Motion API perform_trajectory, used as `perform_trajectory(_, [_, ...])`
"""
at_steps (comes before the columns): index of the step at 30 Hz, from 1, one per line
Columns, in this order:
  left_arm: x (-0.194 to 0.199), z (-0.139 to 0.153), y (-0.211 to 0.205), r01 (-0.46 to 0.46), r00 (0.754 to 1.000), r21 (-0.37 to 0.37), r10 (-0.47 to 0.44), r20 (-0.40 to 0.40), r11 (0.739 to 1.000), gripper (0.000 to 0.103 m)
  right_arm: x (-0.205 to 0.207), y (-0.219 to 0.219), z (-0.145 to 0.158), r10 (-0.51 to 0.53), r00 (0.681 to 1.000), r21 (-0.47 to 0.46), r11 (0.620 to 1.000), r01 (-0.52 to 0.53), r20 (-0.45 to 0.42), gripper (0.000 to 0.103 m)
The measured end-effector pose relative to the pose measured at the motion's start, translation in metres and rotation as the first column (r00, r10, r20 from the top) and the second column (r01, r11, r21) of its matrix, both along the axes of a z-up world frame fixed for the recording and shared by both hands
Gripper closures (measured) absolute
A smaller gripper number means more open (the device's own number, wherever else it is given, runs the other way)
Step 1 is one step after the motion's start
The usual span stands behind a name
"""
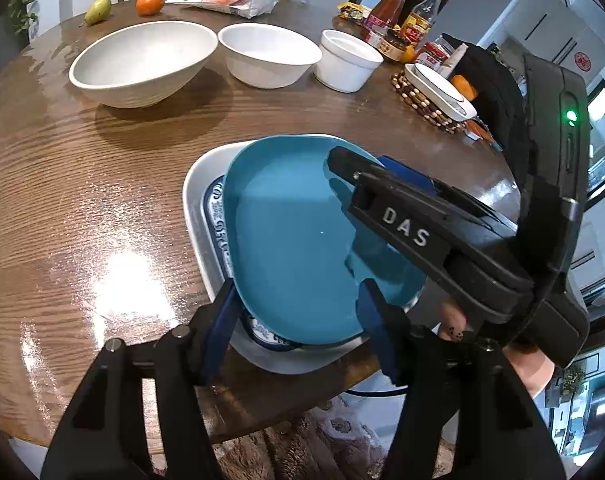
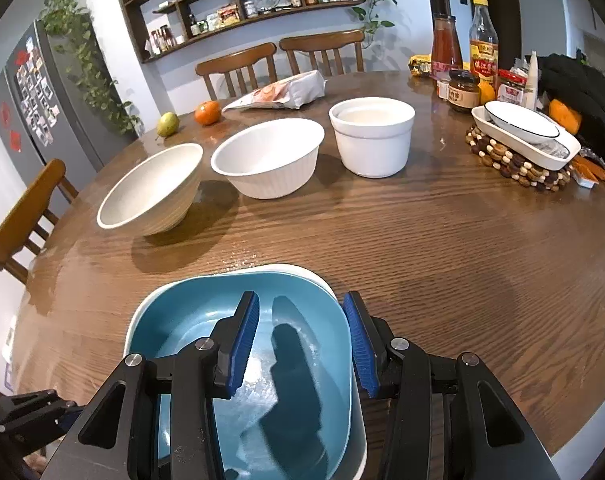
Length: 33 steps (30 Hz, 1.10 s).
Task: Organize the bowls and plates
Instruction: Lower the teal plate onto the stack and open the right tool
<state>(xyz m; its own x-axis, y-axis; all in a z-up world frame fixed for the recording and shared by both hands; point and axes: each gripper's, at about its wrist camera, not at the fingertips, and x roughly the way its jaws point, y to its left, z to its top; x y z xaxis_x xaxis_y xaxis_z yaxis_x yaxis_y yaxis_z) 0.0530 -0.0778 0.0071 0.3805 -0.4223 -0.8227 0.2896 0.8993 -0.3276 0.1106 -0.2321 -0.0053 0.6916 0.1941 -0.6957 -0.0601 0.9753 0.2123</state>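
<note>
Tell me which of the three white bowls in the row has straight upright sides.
The right-hand bowl, nearest the sauce bottles. Its walls rise almost vertically under a thick rim, while the middle bowl and left bowl flare outward.

left gripper [image 1: 298,312]: black frame, blue pads, tilted steeply downward, jaws parted, their pads not seen pressing on anything. right gripper [image 2: 302,344]: angled downward, jaws partway apart; whether its pads press anything cannot be told. fingers [image 1: 454,320] of a hand wrap its handle.
</note>
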Motion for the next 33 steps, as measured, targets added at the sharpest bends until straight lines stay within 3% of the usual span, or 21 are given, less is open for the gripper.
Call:
perform_trajectory(7, [-0.002, 0.002, 0.002, 0.018, 1.0, -0.008, -0.018, -0.001, 1.0, 0.038, 0.0, 0.0, 0.0, -0.006, 1.0, 0.007, 1.0, 0.006, -0.009, 0.056])
perform_trajectory(10, [-0.004, 0.006, 0.004, 0.018, 1.0, -0.02, -0.018, 0.009, 1.0, 0.034, 0.001, 0.001, 0.001, 0.007, 1.0, 0.016, 1.0, -0.006, -0.016, 0.05])
perform_trajectory(13, [-0.004, 0.011, 0.01, -0.005, 1.0, -0.025, 0.006, 0.03, 1.0, 0.032, 0.001, 0.002, 0.001, 0.015, 1.0, 0.024, 1.0, -0.015, -0.02, 0.044])
perform_trajectory(21, [0.003, 0.021, 0.029, -0.065, 0.996, -0.064, 0.069, 0.054, 0.996, 0.031, 0.002, 0.001, 0.003, 0.013, 0.999, 0.034, 0.999, -0.012, -0.03, 0.044])
perform_trajectory(33, [0.022, 0.052, 0.072, -0.193, 0.971, -0.119, 0.207, 0.121, 0.974, 0.031, 0.003, 0.009, 0.029, 0.045, 0.998, 0.008, 0.999, -0.045, 0.036, 0.044])
